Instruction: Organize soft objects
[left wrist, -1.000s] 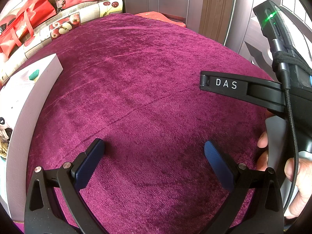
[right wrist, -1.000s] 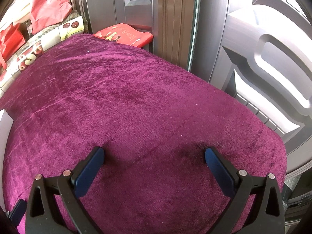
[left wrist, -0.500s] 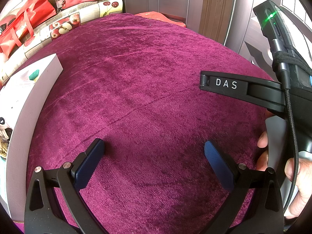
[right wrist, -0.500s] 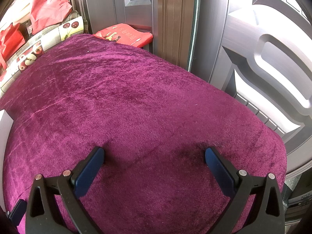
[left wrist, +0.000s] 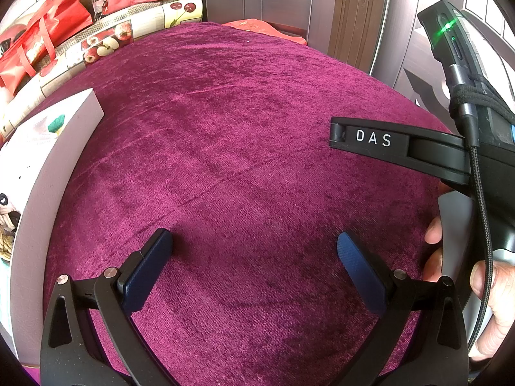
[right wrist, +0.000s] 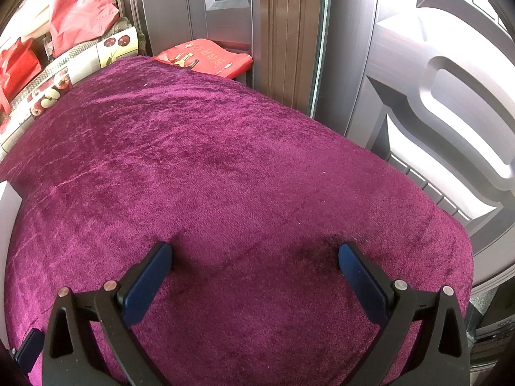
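Magenta plush cloth [left wrist: 244,148] covers the surface under both tools. My left gripper [left wrist: 254,257] hovers over it with jaws spread wide, holding nothing; my right gripper [right wrist: 254,263] is equally wide and empty, my hand [left wrist: 482,292] on its handle. Outward, the cloth is bare. A white box [left wrist: 54,160] sits at the left edge with soft items [left wrist: 6,225] inside, only partly visible. Risk: a low approach lets a fingertip snag the pile and drag the cloth, shifting the box.
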